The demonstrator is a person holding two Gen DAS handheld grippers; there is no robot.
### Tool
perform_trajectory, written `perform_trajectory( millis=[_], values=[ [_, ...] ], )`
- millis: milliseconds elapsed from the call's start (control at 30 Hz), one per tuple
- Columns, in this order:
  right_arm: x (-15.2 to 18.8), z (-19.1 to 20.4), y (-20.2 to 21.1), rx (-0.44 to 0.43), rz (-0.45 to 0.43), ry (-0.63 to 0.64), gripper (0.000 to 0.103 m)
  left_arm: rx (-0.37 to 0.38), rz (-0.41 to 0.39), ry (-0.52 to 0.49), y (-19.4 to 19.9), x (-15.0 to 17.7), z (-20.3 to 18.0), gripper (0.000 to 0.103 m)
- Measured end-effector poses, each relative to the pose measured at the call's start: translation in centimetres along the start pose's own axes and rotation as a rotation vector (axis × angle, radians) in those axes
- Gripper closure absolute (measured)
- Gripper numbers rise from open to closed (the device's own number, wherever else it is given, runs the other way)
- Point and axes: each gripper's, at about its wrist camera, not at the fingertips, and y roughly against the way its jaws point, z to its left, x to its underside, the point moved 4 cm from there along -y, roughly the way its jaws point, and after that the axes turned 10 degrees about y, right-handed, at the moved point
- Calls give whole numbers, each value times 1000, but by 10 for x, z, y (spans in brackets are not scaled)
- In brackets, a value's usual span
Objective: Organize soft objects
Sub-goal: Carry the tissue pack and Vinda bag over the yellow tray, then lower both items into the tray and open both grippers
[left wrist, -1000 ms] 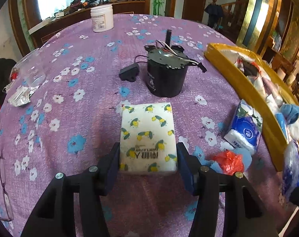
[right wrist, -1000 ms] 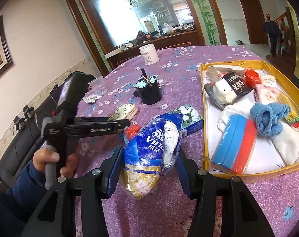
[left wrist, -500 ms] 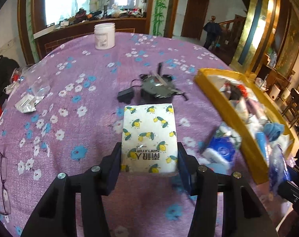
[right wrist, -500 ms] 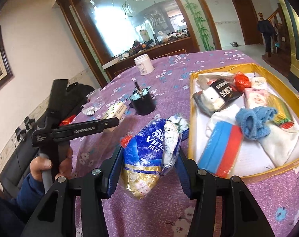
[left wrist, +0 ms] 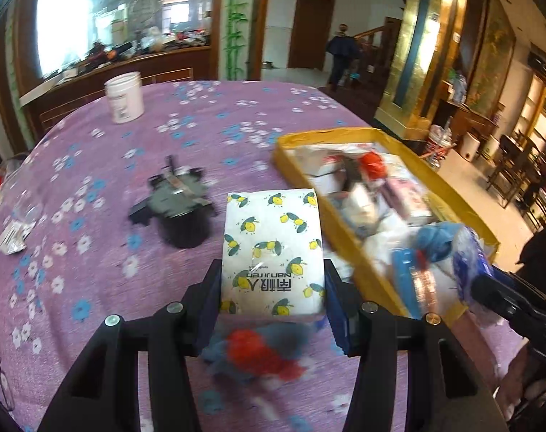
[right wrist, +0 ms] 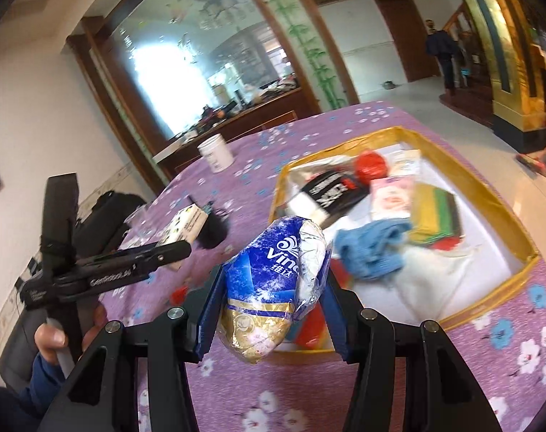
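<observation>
My left gripper [left wrist: 272,304] is shut on a white tissue pack printed with lemons [left wrist: 271,250], held in the air above the purple floral tablecloth, just left of the yellow-rimmed tray [left wrist: 348,241]. My right gripper [right wrist: 271,309] is shut on a blue and gold Vinda tissue pack [right wrist: 273,284], held over the near-left corner of the tray [right wrist: 489,304]. In the right wrist view the left gripper [right wrist: 172,252] shows from the side with the lemon pack [right wrist: 186,225] in it. The tray holds a blue sock [right wrist: 372,248], a red ball [right wrist: 371,165], a black packet [right wrist: 330,192] and other soft items.
A black motor with wires [left wrist: 181,212] stands on the cloth left of the lemon pack. A white jar [left wrist: 123,97] sits far back. A red and blue item [left wrist: 258,354] lies under my left gripper. Clear bags [left wrist: 12,230] lie at the left edge.
The left gripper has lifted the lemon pack off the cloth and carried it right, toward the tray. The right gripper has moved with the Vinda pack to the tray's near corner.
</observation>
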Motion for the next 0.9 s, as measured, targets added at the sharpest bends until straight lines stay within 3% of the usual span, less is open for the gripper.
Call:
perform_trajectory(
  millis=[433,900],
  values=[
    [-16,-52,-1,97,-13,-67,47,70,62,-129,-42,6,-93,52],
    [-65,-95,-39,157,19,-101,47,86,97,-136,-82,-2,-123,52]
  ],
)
